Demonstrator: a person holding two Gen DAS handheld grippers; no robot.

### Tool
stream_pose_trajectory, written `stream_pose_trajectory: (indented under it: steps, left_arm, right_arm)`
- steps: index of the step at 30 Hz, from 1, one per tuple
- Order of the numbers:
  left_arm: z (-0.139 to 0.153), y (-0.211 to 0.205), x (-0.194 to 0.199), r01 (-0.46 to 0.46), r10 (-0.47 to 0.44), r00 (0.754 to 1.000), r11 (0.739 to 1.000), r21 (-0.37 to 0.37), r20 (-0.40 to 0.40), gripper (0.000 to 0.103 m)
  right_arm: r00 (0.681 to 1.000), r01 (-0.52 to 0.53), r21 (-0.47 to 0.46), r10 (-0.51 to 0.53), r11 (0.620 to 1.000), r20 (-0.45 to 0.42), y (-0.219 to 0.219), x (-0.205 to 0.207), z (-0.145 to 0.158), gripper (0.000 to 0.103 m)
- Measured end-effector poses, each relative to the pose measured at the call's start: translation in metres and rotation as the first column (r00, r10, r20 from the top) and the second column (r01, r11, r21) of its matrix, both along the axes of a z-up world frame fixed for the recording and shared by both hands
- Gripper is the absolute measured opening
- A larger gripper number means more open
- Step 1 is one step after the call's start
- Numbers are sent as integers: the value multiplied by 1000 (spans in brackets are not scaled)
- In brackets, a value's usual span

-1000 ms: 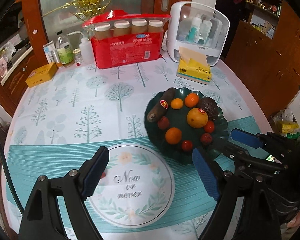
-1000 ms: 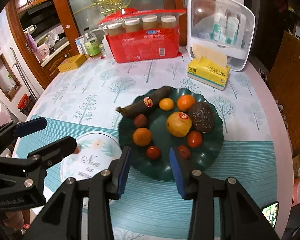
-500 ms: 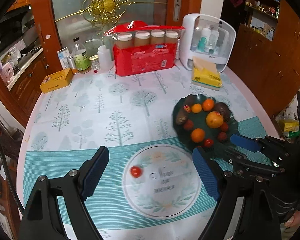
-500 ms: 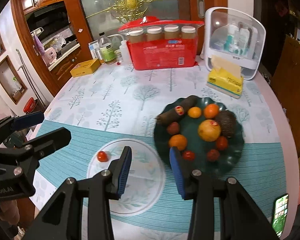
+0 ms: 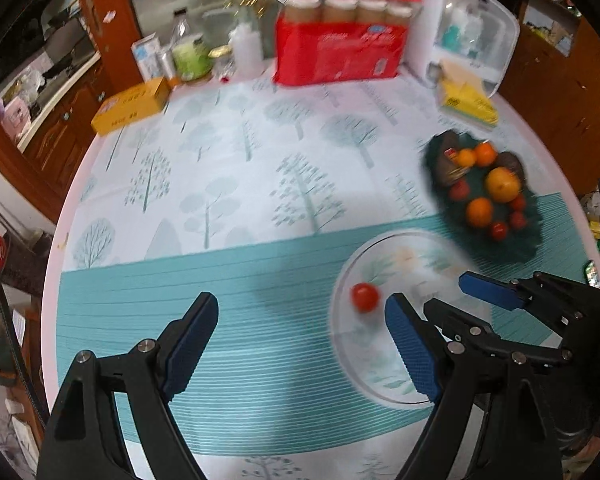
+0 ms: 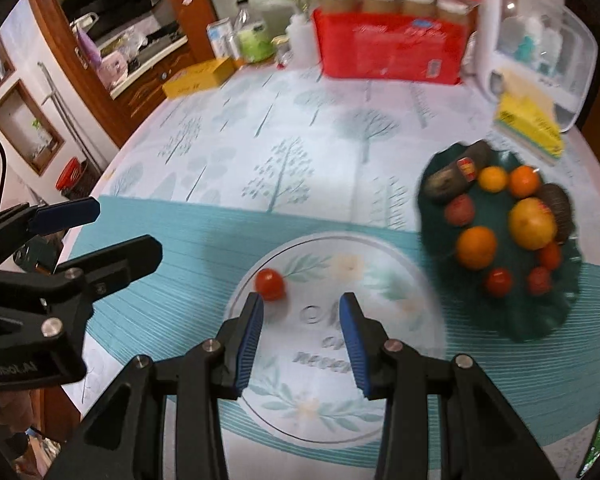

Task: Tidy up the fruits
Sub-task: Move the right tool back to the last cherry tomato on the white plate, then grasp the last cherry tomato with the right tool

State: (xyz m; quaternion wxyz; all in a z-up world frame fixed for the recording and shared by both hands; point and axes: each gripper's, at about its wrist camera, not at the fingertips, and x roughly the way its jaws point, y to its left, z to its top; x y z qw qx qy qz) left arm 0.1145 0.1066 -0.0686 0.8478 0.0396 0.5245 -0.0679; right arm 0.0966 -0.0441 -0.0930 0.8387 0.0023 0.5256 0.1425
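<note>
Hovering empty, right claw gapes near seemingly 1 tomato.

Both wrist views are evenly and fairly brightly lit from overhead, with warm indoor tones. Motion blur smears the far side of the tablecloth, the red package at upper centre and the dark green plate at right. Fisheye distortion bends the table edge, and black vignetting fills the corners. A soft shadow lies on the teal band at centre.
</note>
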Motion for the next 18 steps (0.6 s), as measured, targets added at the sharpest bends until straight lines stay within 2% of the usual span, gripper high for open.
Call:
stream_pose_trajectory:
  steps: [7, 18]
  left_arm:
    - [-41, 30, 10, -33, 34, 996, 999, 9, -84, 84]
    - [-66, 38, 24, -17, 18, 991, 1000, 10, -130, 84]
  right_arm:
    - [998, -22, -27, 20, 999, -60, 32, 14, -37, 40]
    - [995, -15, -58, 9, 998, -96, 48, 36, -70, 40]
